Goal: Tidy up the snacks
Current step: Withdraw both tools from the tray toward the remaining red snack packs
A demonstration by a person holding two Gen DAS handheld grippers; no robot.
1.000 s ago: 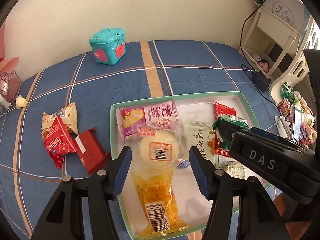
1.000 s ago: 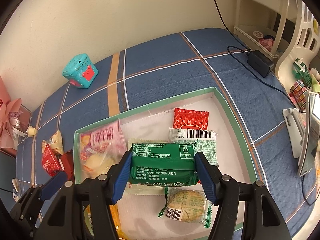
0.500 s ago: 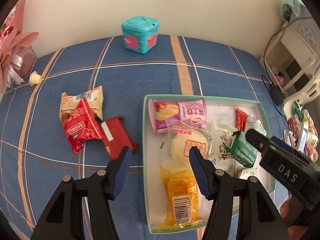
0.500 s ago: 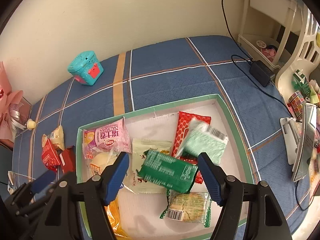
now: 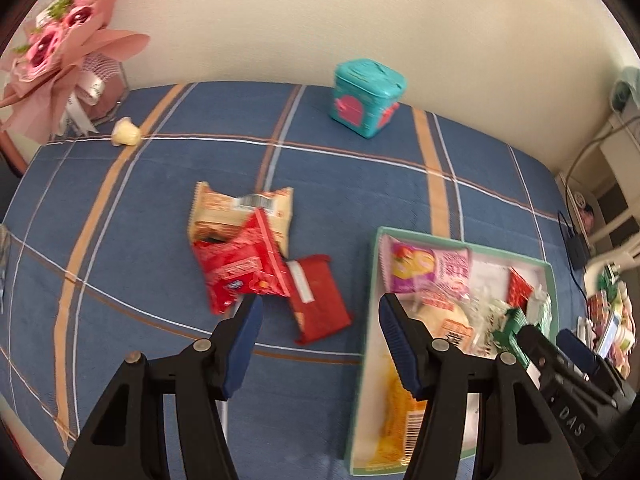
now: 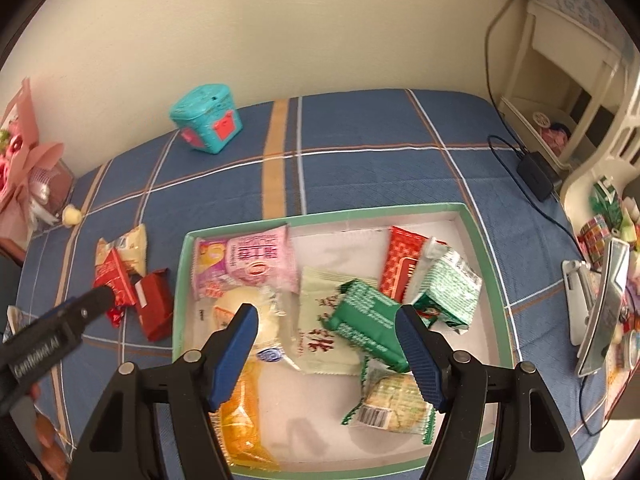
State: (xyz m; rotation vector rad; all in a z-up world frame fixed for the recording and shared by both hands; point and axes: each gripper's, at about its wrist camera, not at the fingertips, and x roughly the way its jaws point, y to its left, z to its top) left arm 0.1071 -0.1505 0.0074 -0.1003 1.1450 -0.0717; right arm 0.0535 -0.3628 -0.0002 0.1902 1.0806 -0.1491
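Above the tray [image 6: 486, 240], the right gripper [image 6: 328, 334] gapes, holding nothing.

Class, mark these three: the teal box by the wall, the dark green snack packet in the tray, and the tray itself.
teal box [image 6: 206, 118], right wrist view, front face
dark green snack packet [image 6: 368, 320], right wrist view, middle of wrapper
tray [image 6: 320, 216], right wrist view, far green rim

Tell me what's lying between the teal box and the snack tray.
Nothing: between the teal box and the tray lies only bare plaid cloth, clearest in the right wrist view.

Left gripper [image 5: 320, 312] and right gripper [image 6: 326, 322]: jaws apart, empty.
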